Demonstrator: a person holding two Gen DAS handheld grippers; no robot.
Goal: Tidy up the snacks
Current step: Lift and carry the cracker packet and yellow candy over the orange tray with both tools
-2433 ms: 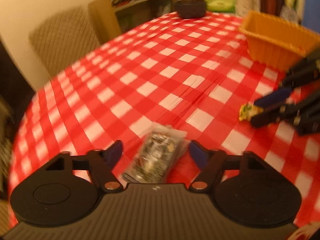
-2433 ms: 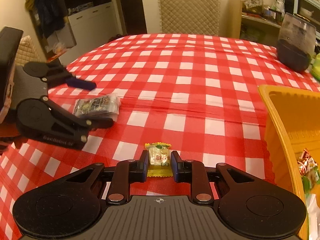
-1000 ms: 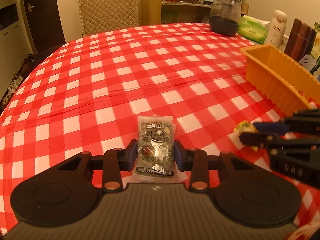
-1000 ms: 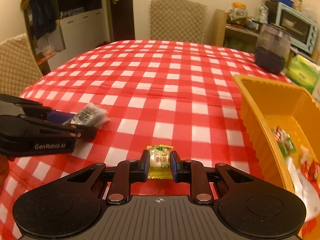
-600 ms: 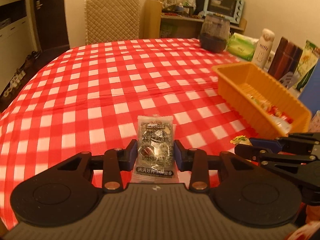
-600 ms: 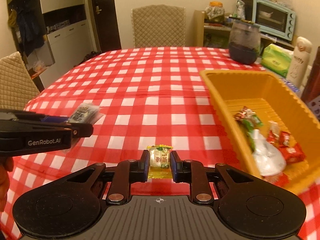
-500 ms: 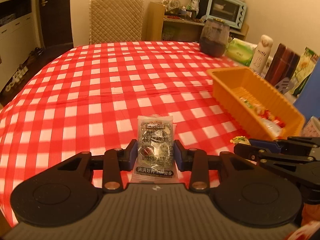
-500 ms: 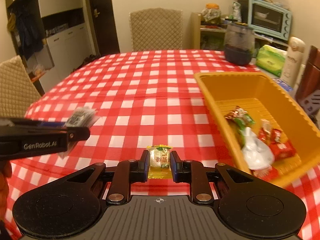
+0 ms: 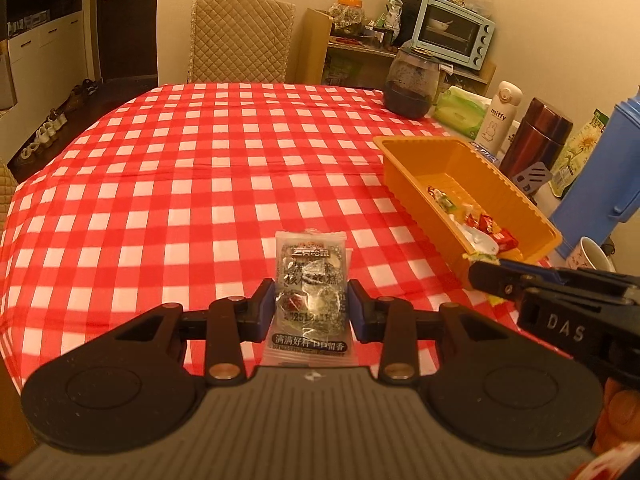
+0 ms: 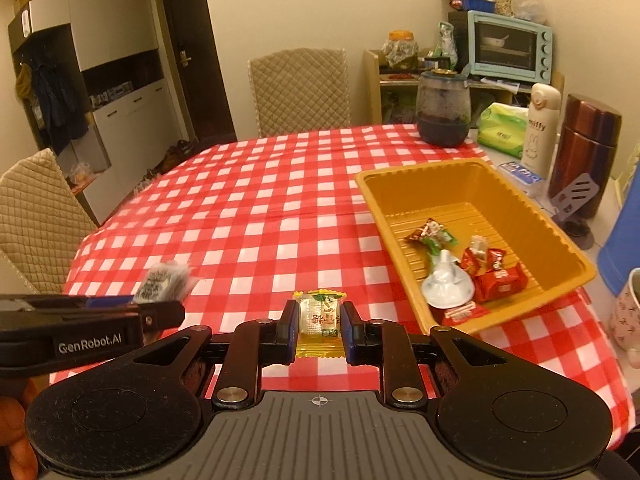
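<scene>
Done: several wrapped snacks (image 10: 472, 268) already lay in the orange plastic ribbed tray (image 10: 532, 216).
Left gripper (image 9: 311, 306): clamped a clear-and-dark foil snack packet (image 9: 311, 280) above the red-checked tablecloth (image 9: 200, 184).
Right gripper (image 10: 319, 322): pinched a small yellow candy packet (image 10: 320, 318).
Remaining: both await the tray.
Writing: "GenRobot.AI", "DAS", "miffy" on a white flask (image 10: 540, 128).

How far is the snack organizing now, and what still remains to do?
Done: several wrapped snacks already lie in the orange tray. In hand: the left claw grips a grey packet, and the right claw grips a yellow candy, both above the checked tablecloth. Left: drop both into the tray.
</scene>
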